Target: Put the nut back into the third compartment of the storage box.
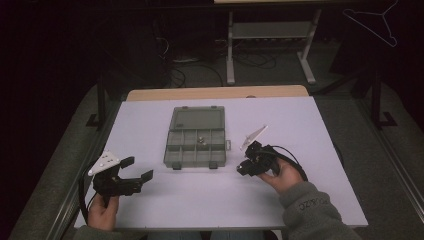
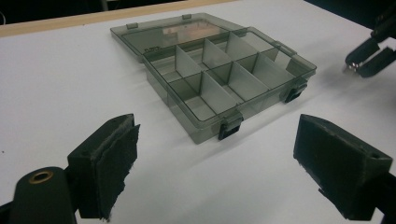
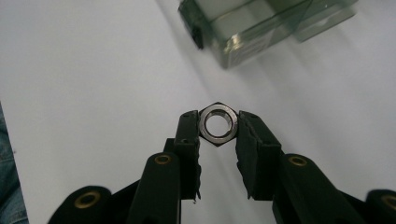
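A clear grey compartment box [image 1: 196, 143] lies open in the middle of the white table, lid folded back; the left gripper view shows its dividers and black latches [image 2: 219, 79]. One small metal part [image 1: 201, 142] rests in a middle compartment. My right gripper [image 3: 218, 125] is shut on a steel hex nut [image 3: 218, 123], pinched flat between both pads just above the table. It sits right of the box's front corner [image 3: 252, 32] in the high view [image 1: 245, 167]. My left gripper [image 1: 139, 169] stands open at the front left, jaws wide and empty, facing the box [image 2: 215, 140].
The table's wooden far edge [image 1: 215, 93] runs behind the box. A metal stand [image 1: 270, 45] and cables lie on the dark floor beyond. A person's sleeve [image 1: 310, 207] comes in at the bottom right. White table surface [image 1: 210, 195] spreads in front of the box.
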`<state>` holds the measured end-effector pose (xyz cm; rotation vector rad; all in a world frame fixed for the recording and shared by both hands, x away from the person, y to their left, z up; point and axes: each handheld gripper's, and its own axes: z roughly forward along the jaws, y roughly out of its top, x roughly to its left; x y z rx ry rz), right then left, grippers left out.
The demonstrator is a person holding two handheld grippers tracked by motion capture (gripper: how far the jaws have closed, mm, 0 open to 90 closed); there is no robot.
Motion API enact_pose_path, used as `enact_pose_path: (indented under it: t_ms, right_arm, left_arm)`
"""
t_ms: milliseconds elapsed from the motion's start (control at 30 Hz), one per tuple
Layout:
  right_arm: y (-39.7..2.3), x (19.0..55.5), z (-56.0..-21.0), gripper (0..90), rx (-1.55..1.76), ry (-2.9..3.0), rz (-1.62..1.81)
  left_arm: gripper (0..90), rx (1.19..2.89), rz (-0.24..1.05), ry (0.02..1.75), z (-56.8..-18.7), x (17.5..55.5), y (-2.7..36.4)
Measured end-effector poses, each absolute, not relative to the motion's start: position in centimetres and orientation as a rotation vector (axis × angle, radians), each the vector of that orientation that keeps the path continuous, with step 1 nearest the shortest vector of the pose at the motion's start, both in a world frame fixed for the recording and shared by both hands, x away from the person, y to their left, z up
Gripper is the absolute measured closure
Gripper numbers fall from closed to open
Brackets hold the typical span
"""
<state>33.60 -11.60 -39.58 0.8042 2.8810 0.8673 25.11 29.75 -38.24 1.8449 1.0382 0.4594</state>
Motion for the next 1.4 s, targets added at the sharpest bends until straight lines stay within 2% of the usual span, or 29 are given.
enact_pose_path:
  t_ms: [500,833,1067,1400]
  right_arm:
    - [-10.7,38.0,-36.3,69.3,0.827,2.848,0.928]
    - [-8.5,41.5,-35.0,69.3,0.822,2.827,0.943]
    - [-6.4,43.6,-35.3,69.3,0.849,2.819,0.969]
    - [-1.5,45.4,-37.7,69.3,0.845,2.842,0.945]
  left_arm:
    - [12.9,1.844,0.457,1.043,-38.2,25.2,29.6]
    - [12.9,1.842,0.458,1.037,-38.3,25.4,29.6]
    - [12.8,1.854,0.451,1.037,-38.4,25.4,29.5]
    - [12.8,1.851,0.445,1.028,-38.3,25.4,29.5]
